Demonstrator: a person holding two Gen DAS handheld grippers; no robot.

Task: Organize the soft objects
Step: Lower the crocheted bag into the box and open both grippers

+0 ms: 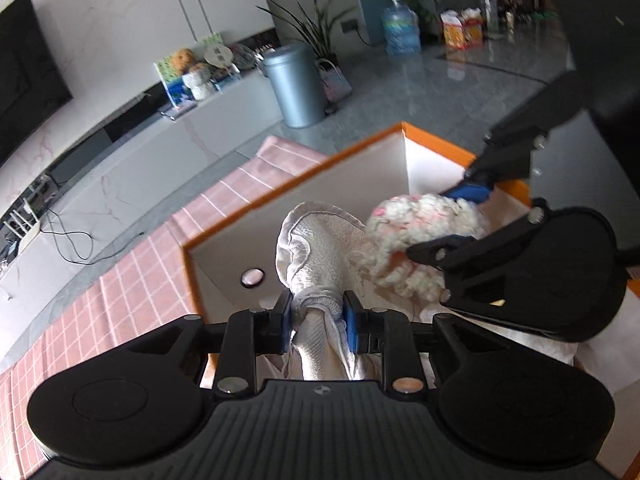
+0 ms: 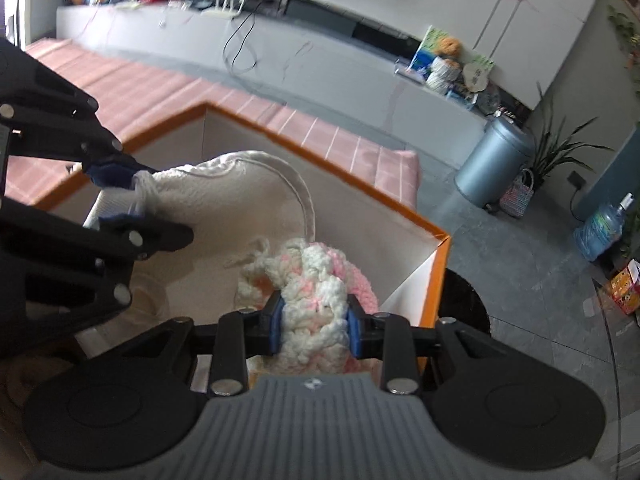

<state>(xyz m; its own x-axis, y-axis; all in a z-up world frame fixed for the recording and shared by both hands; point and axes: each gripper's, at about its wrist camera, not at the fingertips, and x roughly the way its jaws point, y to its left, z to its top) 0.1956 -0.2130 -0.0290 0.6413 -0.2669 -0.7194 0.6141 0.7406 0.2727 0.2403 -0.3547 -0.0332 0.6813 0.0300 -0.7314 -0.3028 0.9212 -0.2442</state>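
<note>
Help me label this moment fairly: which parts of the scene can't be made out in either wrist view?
- Floor of the orange-rimmed box: both views, covered by the white fleece item and the left gripper.
- Underside of the pink-and-white yarn piece: right wrist view, hidden by the right gripper.
- What the fleece item is: folds hide its shape.
- Shelf toys: too small, blurred.

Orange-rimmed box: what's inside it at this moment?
Inside the orange-rimmed box: a white fleecy cloth pinched by the left gripper, and a pink-and-white chunky knit pinched by the right gripper. The floor beneath them is covered.
</note>
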